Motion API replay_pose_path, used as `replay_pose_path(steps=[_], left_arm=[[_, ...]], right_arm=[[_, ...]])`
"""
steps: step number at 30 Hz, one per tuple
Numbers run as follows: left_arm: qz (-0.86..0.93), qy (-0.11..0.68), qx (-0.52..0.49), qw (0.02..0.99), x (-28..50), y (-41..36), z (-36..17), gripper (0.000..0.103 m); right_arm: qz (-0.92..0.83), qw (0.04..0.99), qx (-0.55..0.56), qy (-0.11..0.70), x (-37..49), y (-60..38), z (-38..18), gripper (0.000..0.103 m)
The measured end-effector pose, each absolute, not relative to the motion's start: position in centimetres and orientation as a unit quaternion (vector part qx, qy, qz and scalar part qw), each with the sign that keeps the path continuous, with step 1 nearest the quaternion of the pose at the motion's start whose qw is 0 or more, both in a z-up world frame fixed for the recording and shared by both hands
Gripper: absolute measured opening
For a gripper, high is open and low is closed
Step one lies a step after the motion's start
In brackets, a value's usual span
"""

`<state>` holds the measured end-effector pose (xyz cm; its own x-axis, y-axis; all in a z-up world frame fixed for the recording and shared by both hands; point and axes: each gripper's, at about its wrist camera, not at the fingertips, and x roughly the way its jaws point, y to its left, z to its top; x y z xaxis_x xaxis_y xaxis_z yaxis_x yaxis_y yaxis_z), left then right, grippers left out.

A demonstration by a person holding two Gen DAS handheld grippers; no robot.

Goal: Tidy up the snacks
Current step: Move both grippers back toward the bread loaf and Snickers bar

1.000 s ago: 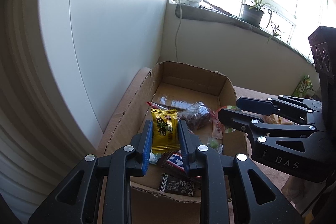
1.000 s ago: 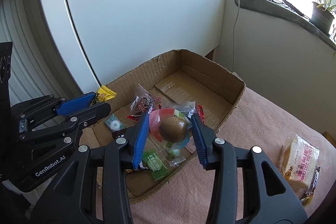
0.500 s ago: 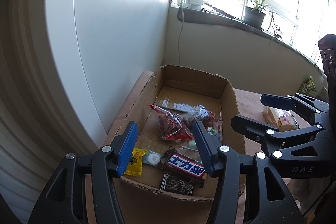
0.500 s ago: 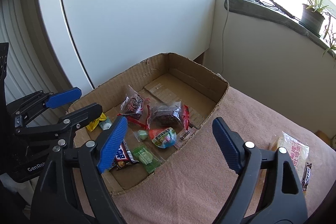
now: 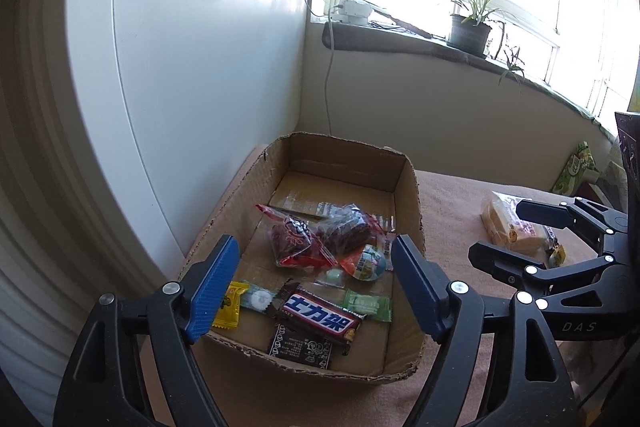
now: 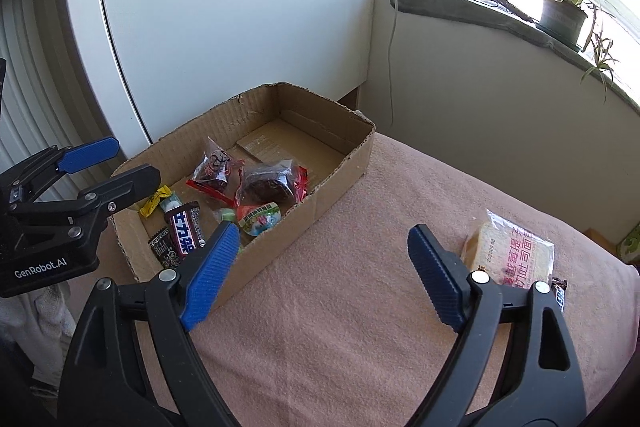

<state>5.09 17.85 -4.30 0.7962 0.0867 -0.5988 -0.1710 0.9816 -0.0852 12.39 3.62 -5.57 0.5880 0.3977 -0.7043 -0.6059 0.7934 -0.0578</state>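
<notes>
1. Both the left gripper (image 5: 312, 283) and right gripper (image 6: 324, 275) hang with jaws spread, empty.
2. The bread packet (image 6: 510, 255) lies near the desk's (image 6: 360, 307) right edge, outside the cardboard box (image 6: 336, 179); a clumsy approach could nudge it off.
3. Squeezing hard may crush it.

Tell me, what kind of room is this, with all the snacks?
Probably a room in someone's home, maybe a sunroom by a window. A potted plant sits on the windowsill, and a cardboard box of snacks rests on a cloth-covered table.
</notes>
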Motion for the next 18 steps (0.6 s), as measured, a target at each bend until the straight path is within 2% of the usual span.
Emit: replay_pose_path(steps=[18], left_arm=[[0.018,0.318,-0.049,0.947,5.8,11.7,-4.2,0.08]], right_arm=[[0.219,0.903,-0.107,0.353,11.4,-8.0,-4.6,0.089]])
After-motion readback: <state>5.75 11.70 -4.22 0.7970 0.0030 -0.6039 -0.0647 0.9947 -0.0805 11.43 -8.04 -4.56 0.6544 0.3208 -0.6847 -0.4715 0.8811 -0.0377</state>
